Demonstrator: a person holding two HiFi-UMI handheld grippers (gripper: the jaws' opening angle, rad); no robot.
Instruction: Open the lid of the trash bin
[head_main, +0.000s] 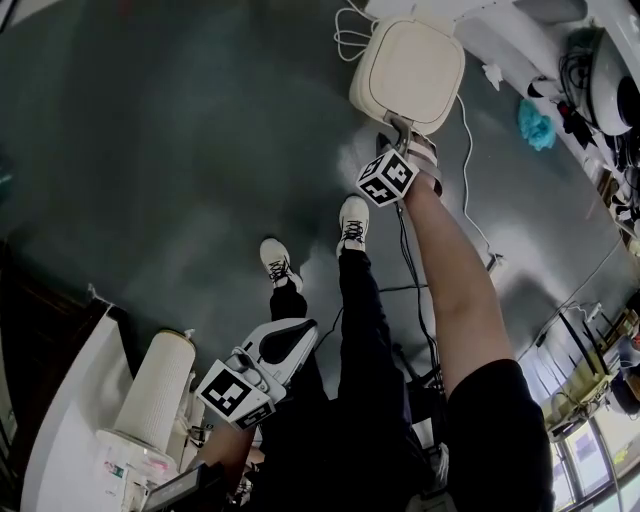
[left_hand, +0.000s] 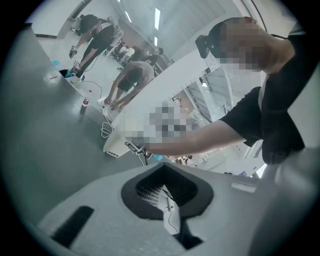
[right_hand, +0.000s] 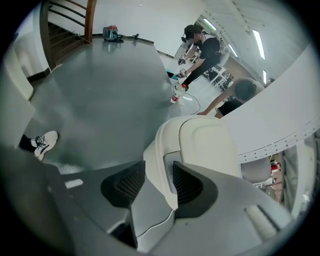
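A cream trash bin (head_main: 408, 70) with its lid down stands on the dark grey floor at the top middle of the head view. My right gripper (head_main: 400, 135) reaches down to its near edge. In the right gripper view the bin (right_hand: 205, 145) fills the middle, and the right gripper (right_hand: 155, 185) stands open with the lid's front lip between the jaws, a gap showing on the left side. My left gripper (head_main: 300, 335) hangs low beside my leg, far from the bin. Seen from the left gripper (left_hand: 165, 172), its jaws are together on nothing, and the bin (left_hand: 114, 146) lies far off.
A white cable (head_main: 350, 35) coils on the floor behind the bin. A long white bench (head_main: 520, 40) runs along the right, with a teal cloth (head_main: 537, 125) near it. A white cylinder (head_main: 155, 385) stands at lower left. Other people (right_hand: 202, 50) work far off, near a bottle (right_hand: 177, 92).
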